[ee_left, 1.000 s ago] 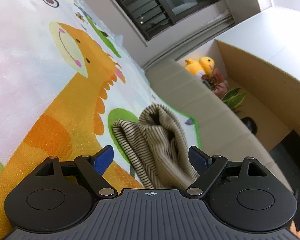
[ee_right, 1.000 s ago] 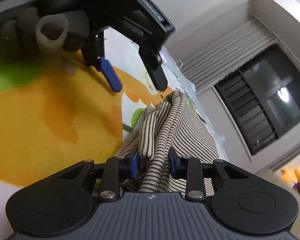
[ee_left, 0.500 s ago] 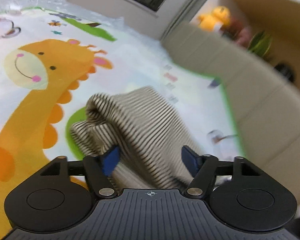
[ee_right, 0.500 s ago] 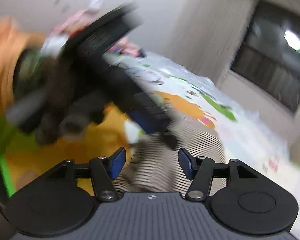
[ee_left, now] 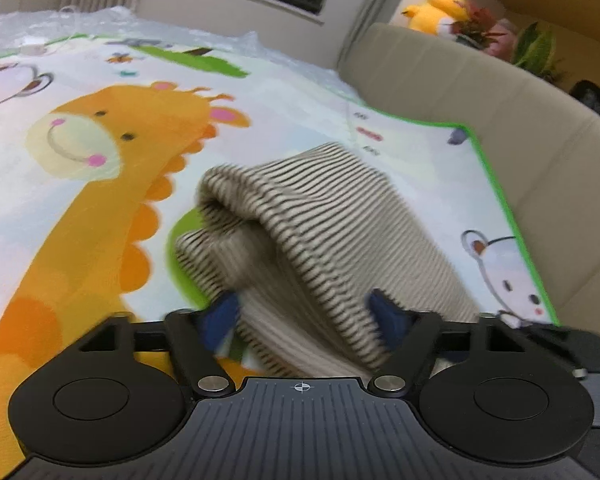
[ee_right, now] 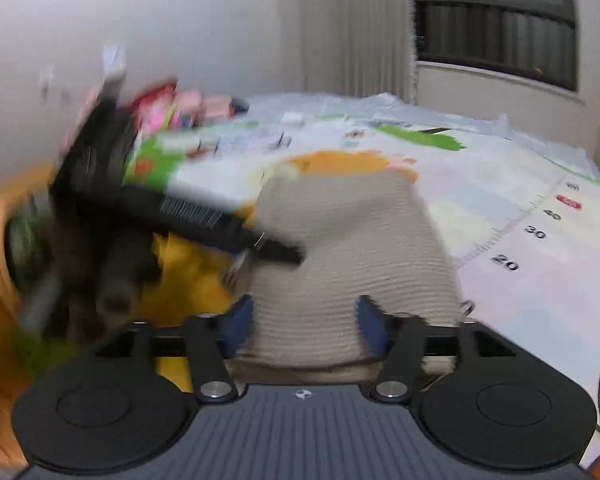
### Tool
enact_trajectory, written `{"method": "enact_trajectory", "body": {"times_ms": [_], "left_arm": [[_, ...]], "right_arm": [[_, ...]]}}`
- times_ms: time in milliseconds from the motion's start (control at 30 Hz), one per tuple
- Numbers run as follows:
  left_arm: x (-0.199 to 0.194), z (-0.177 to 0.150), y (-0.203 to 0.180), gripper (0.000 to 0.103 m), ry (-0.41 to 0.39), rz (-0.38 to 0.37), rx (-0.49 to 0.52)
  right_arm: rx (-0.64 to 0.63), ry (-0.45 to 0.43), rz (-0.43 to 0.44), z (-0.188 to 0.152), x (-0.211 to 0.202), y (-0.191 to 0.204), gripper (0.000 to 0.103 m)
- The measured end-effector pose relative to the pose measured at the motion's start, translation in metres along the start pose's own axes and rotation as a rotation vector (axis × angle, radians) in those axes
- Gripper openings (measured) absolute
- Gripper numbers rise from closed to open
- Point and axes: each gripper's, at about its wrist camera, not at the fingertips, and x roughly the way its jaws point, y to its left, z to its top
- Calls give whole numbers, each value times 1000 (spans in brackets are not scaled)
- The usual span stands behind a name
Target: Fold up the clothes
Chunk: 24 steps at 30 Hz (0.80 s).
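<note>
Since a second ago my right gripper (ee_right: pixel 304 322) has let go: its fingers, which were pinching a bunched fold of the striped garment (ee_left: pixel 332 232), now stand spread with the cloth lying loose between them. Both cameras have swung level with the play mat (ee_left: pixel 100 184) as well. My left gripper (ee_left: pixel 304 318) is spread too, its blue fingers (ee_left: pixel 220 316) flanking the near edge of the garment without closing on it.

The garment sits as a rounded, half-folded hump on the mat, near the green-bordered corner beside the beige sofa (ee_left: pixel 500 92). In the right wrist view the left gripper (ee_right: pixel 180 216) shows as a dark blur just left of the hump, so I judge both tools are mid-move.

I read the step as re-grasping the near hem for the next fold. To do it well I'd slow down and take both corners of one layer only, at matching points. I'd pinch near the edge rather than deep in the bulk, then lift evenly so the stripes stay parallel and the fold lands square.
</note>
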Motion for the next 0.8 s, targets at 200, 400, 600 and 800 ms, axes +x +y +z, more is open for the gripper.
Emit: {"method": "enact_trajectory", "body": {"times_ms": [200, 400, 600, 800], "left_arm": [[0, -1, 16, 87, 13, -59, -86], [2, -3, 19, 87, 58, -111, -189], [10, -3, 16, 83, 94, -162, -211], [14, 16, 42, 74, 50, -134, -200]], "right_arm": [[202, -31, -10, 27, 8, -82, 86], [361, 96, 154, -16, 67, -120, 87], [362, 63, 184, -19, 80, -107, 70], [359, 71, 183, 12, 131, -86, 69]]}}
